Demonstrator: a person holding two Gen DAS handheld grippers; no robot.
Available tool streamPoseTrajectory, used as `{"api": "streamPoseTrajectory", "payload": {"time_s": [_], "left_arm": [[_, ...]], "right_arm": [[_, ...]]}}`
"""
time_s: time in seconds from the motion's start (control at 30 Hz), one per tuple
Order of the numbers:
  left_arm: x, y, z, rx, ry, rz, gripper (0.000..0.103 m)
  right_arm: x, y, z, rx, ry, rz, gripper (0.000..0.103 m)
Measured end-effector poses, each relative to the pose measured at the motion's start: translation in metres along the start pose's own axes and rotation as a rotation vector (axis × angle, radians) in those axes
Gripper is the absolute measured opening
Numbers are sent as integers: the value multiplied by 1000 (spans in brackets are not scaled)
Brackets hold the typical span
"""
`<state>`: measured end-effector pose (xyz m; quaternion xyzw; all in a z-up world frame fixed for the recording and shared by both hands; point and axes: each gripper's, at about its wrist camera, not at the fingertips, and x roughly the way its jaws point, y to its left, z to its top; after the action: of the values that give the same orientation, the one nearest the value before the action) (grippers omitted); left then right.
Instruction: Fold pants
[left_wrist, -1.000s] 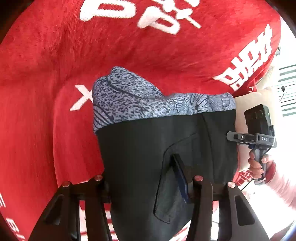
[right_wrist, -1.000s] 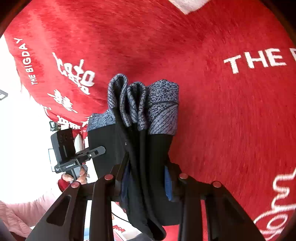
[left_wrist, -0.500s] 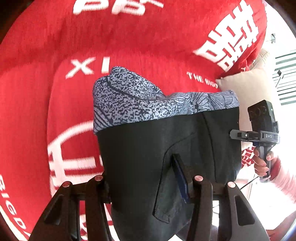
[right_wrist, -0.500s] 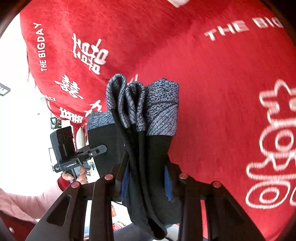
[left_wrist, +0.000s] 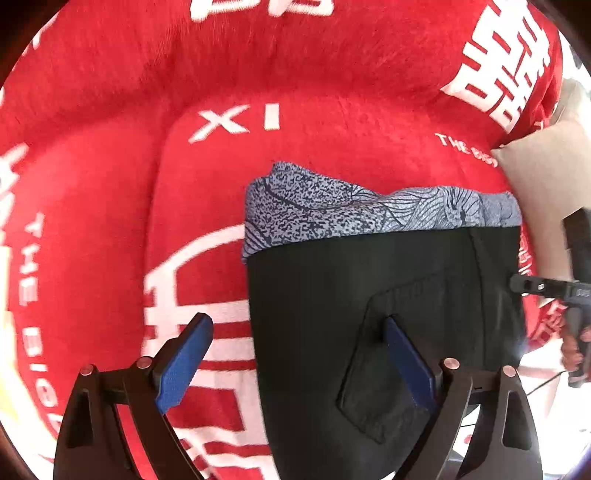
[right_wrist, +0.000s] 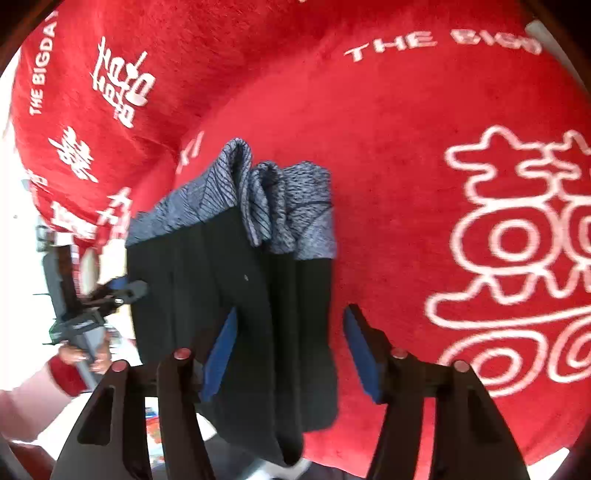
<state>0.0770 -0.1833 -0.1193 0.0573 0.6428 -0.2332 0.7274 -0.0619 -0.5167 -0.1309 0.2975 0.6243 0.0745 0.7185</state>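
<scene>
Slippage is looking like the main risk here: the folded black pants (left_wrist: 369, 302), with their blue-grey patterned waistband (left_wrist: 332, 210) facing away from both cameras, are sitting in a stacked bundle on the red sofa cover (left_wrist: 110, 184), and both claws are standing released. In the left wrist view the left gripper (left_wrist: 295, 354) is showing its blue pads spread wide, one pad lying over the pants' back pocket, the other out over the cover beside the pants. In the right wrist view the right gripper (right_wrist: 291, 354) is likewise gaping, the pants' edge passing between its pads without being pinched. I judge that the layered folds near the waistband are bunching unevenly and could be sliding apart on the plush, sloping cushion, or a pad could be snagging the pocket and dragging the stack open as it pulls away. The near end of the pants is running under the grippers and out of frame, so whether it is resting fully on the cover is hard to tell. Motion blur is smearing the white lettering.
</scene>
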Motion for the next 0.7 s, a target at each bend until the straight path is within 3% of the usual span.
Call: {"api": "streamPoseTrajectory", "payload": {"time_s": [0.13,0.3,0.37,0.63,0.7], "left_arm": [[-15,-18,-5,0,-5,30,94],[-33,-46,-17,2,14,76,94],[-43,-56,-21,-14,18,89,94],[-75,-86,-36,-139,-1,170,95],[-80,-94,-40,-146,-2,202,103]], "right_arm": [[-11,4,-5,2,6,-149,74],[-19,24,-9,-34,25,-369,75],[-24,30,-11,-45,35,-417,76],[-54,64,-28,-97,28,-392,86],[-55,72,-35,-111,36,-378,86]]}}
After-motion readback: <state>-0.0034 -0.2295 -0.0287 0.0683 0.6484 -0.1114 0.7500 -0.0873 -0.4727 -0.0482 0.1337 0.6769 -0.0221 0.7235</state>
